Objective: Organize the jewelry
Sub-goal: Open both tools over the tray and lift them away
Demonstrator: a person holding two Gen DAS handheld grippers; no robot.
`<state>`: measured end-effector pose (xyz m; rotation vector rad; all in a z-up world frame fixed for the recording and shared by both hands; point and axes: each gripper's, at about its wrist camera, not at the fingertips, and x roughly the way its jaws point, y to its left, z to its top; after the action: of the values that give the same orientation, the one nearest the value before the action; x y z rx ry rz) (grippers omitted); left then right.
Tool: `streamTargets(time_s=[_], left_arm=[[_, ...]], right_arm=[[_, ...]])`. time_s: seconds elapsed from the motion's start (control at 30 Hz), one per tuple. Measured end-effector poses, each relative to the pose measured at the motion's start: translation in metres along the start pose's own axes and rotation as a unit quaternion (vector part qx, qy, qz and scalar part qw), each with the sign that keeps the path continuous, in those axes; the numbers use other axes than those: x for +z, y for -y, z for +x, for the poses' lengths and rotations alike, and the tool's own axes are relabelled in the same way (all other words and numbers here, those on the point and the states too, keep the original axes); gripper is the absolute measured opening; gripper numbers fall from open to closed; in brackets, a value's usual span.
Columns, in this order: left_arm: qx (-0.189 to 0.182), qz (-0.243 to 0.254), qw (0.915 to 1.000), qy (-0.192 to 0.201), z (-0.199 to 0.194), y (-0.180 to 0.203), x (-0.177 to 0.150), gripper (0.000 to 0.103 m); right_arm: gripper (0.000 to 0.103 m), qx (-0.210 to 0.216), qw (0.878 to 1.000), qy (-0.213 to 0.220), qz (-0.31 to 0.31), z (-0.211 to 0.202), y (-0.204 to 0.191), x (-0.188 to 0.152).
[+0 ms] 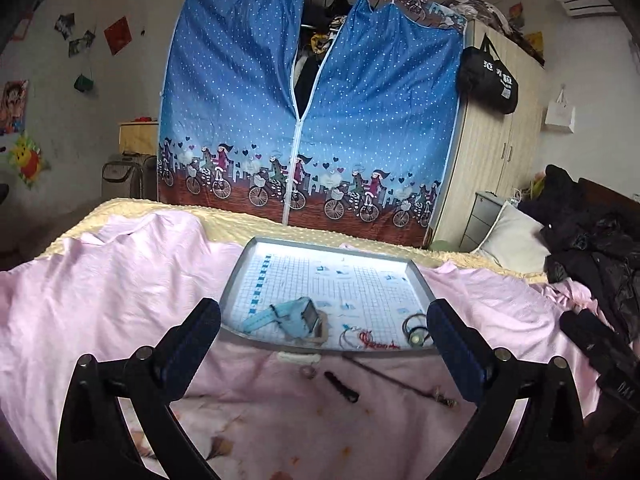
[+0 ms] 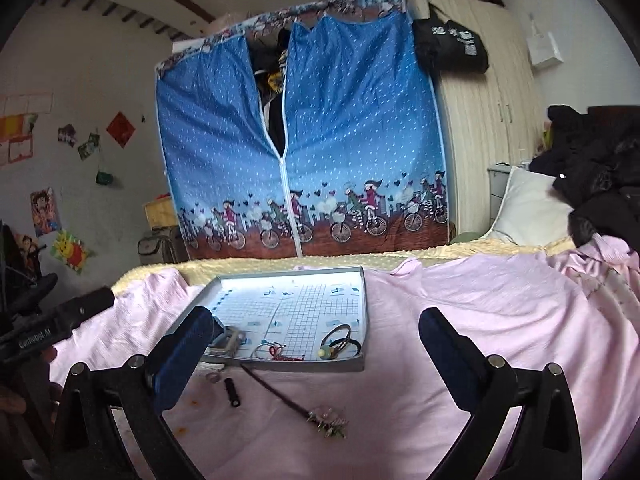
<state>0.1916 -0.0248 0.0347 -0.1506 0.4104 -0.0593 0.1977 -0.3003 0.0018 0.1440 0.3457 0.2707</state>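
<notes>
A grey tray (image 1: 235, 280) with a grid-printed base lies on a pink blanket (image 1: 100, 300). In it are a light blue watch (image 1: 288, 318), a ring bracelet with red cord (image 1: 370, 342) and dark hair ties (image 1: 416, 326). On the blanket before the tray lie a small ring (image 1: 308, 371), a short black cylinder (image 1: 341, 386) and a long hairpin (image 1: 400, 380) with a dangling ornament. My left gripper (image 1: 323, 314) hangs open and empty over the tray's near edge. My right gripper (image 2: 315, 316) is open and empty, above the hairpin (image 2: 280, 394) and the tray (image 2: 280, 365).
The blanket covers a bed with a yellow cover (image 1: 240, 220) at its far edge. Behind stand a blue fabric wardrobe (image 1: 304, 120) and a wooden closet (image 1: 496, 152). Dark clothes (image 1: 592, 240) and a pillow (image 2: 528, 208) lie at the right.
</notes>
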Motion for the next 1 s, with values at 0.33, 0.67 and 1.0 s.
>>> streamTargets(time_s=[0.33, 0.67, 1.0], left_arm=[[0.016, 0.034, 0.9977, -0.057, -0.017, -0.026, -0.027, 0.101], [0.048, 0.016, 0.9912, -0.122, -0.012, -0.063, -0.071, 0.101], [0.032, 0.03, 0.9878, -0.15, -0.001, -0.07, -0.082, 0.101]], right_arm=[[0.103, -0.002, 0.999, -0.032, 0.025, -0.029, -0.02, -0.023], [0.103, -0.033, 0.989, -0.133, 0.062, -0.009, -0.018, -0.048], [0.103, -0.061, 0.973, -0.207, 0.086, 0.017, -0.006, -0.064]])
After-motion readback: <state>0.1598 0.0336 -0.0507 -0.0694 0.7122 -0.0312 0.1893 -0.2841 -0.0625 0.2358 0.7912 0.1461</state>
